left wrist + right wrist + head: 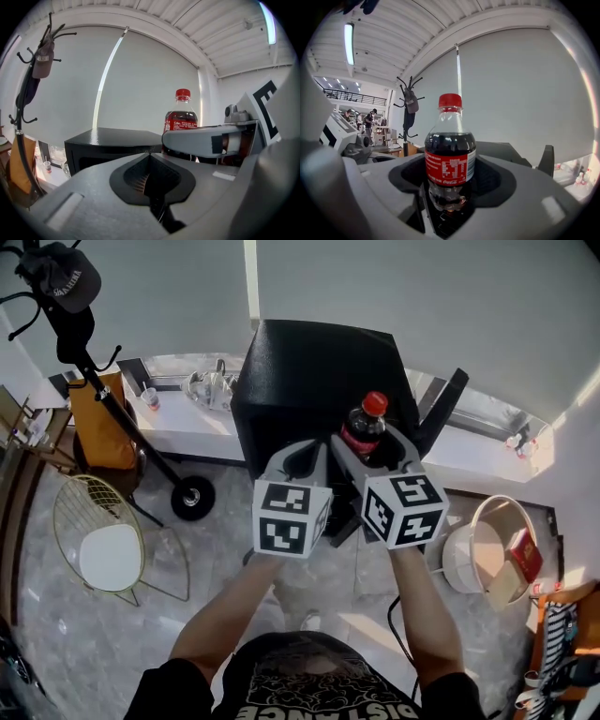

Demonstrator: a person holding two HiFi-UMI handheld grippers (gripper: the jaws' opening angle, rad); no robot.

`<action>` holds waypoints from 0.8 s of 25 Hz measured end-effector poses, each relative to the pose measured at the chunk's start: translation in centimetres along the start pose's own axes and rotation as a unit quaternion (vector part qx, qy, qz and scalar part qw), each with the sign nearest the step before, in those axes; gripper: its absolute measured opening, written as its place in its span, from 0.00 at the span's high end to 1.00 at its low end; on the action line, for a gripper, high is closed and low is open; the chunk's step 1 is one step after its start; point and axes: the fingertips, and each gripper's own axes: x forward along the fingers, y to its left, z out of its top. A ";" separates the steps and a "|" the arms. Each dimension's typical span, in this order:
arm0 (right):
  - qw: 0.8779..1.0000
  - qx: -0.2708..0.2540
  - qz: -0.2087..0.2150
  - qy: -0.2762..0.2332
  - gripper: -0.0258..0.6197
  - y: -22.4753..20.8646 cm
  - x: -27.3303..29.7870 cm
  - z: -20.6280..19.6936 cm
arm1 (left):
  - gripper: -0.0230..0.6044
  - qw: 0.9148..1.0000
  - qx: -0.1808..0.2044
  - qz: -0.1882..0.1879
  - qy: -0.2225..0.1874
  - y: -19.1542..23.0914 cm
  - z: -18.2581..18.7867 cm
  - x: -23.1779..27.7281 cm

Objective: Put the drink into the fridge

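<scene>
item: cola bottle [450,159], red cap, red label, dark drink; stands upright between the jaws of the right gripper [373,448], which is clamped on its lower body below the label and carries it in the air. location: just in front of the black fridge [319,371], towards its right side, outside the cabinet. the left gripper [150,154] is beside the right one, on its left; its jaws are pressed together with nothing between them. in the left gripper view the bottle shows beyond the right gripper's grey jaw arm, and the fridge's flat top lies to the left of it. a dark panel [442,407] juts out at an angle at the fridge's right edge. surroundings: pale window ledge [178,413] behind the fridge with small items on it; black coat stand [89,362] at left with a dark cap [64,282] hung on it; wire chair [108,554] with a white seat on the marble floor; round white bin [487,554] at right.
</scene>
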 end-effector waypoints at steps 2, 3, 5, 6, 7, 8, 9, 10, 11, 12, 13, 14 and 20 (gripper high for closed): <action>1.000 -0.003 0.008 0.001 0.48 0.4 -0.3 -1.0 | 0.96 1.000 -0.004 0.005 0.002 -0.2 -1.1 -0.3; 1.000 -0.003 0.011 0.002 0.48 0.5 -0.3 -1.5 | 0.96 1.000 -0.006 0.007 0.003 -0.3 -1.6 -0.5; 1.000 0.001 0.018 0.002 0.48 0.7 -0.5 -2.6 | 0.96 1.000 -0.009 0.012 0.006 -0.4 -2.7 -0.6; 1.000 0.004 0.021 0.002 0.48 0.8 -0.5 -3.1 | 0.96 1.000 -0.009 0.013 0.007 -0.4 -3.2 -0.6; 1.000 0.007 0.023 0.001 0.48 0.9 -0.4 -3.6 | 0.96 1.000 -0.009 0.015 0.008 -0.4 -3.7 -0.6; 1.000 0.007 0.025 0.000 0.48 1.0 -0.3 -4.2 | 0.96 1.000 -0.009 0.017 0.008 -0.3 -4.1 -0.6; 1.000 0.006 0.027 -0.001 0.48 1.1 -0.2 -4.7 | 0.96 1.000 -0.008 0.019 0.008 -0.2 -4.6 -0.6; 1.000 0.004 0.027 -0.003 0.48 1.2 0.0 -5.2 | 0.96 1.000 -0.007 0.023 0.009 0.1 -5.1 -0.6; 1.000 0.004 0.027 -0.003 0.48 1.3 0.2 -5.9 | 0.96 1.000 -0.007 0.027 0.012 0.5 -5.7 -0.6; 1.000 0.006 0.028 -0.001 0.48 1.4 0.5 -6.6 | 0.96 0.999 -0.010 0.031 0.015 0.8 -6.5 -0.6; 1.000 0.009 0.028 0.002 0.48 1.4 0.8 -7.5 | 0.96 0.999 -0.014 0.034 0.019 1.2 -7.2 -0.5; 1.000 0.013 0.028 0.006 0.48 1.5 1.1 -8.3 | 0.96 0.999 -0.020 0.036 0.022 1.5 -8.0 -0.3; 0.999 0.007 0.028 0.023 0.48 0.6 2.9 -12.5 | 0.96 0.999 -0.027 0.032 0.032 2.3 -10.9 2.1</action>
